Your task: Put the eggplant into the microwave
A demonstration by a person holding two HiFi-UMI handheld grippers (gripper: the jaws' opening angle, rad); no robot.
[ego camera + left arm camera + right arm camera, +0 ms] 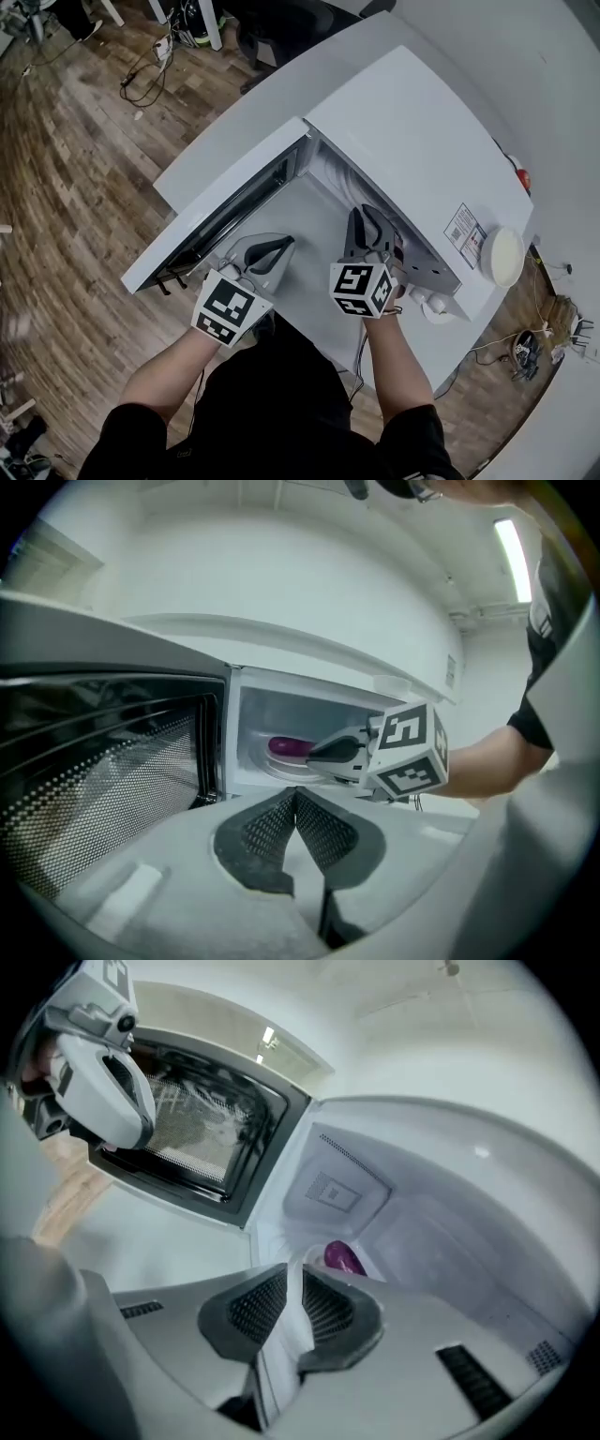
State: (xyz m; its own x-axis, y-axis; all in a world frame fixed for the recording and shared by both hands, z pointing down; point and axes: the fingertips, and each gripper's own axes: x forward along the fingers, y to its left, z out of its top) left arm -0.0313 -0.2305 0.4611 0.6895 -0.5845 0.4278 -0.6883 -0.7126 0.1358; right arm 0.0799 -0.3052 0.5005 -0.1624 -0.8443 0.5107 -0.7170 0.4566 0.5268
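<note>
The eggplant (289, 747) already lies on the round plate (267, 767) inside the microwave (412, 141), so the placing itself looks done. What is left is getting clear.

The right tool (293, 1274) sits in the mouth of the cavity with its jaws a little apart and nothing between them. The eggplant is just beyond its tips, and no pad presses on it. The left tool (293, 794) hangs outside over the bench (314, 281), in front of the opening. Its jaws meet at the tips and it is empty.

The main risk is on the way out. If the right tool dips or swings sideways as it backs off, a jaw could catch the eggplant and drag it toward the plate's front edge, or roll it off onto the cavity floor. It is rounded and glossy, so it probably shifts at a light touch. The plate may also turn or tip if a jaw presses on its rim.

The door (103, 761) stands wide open at the left of the opening. If the left tool pushes it shut before the right one is fully out, the door would strike that tool or the arm. A hard slam could also jolt the eggplant. The upper frame sits close above the right tool's marker cube, so lifting too early might knock it.
</note>
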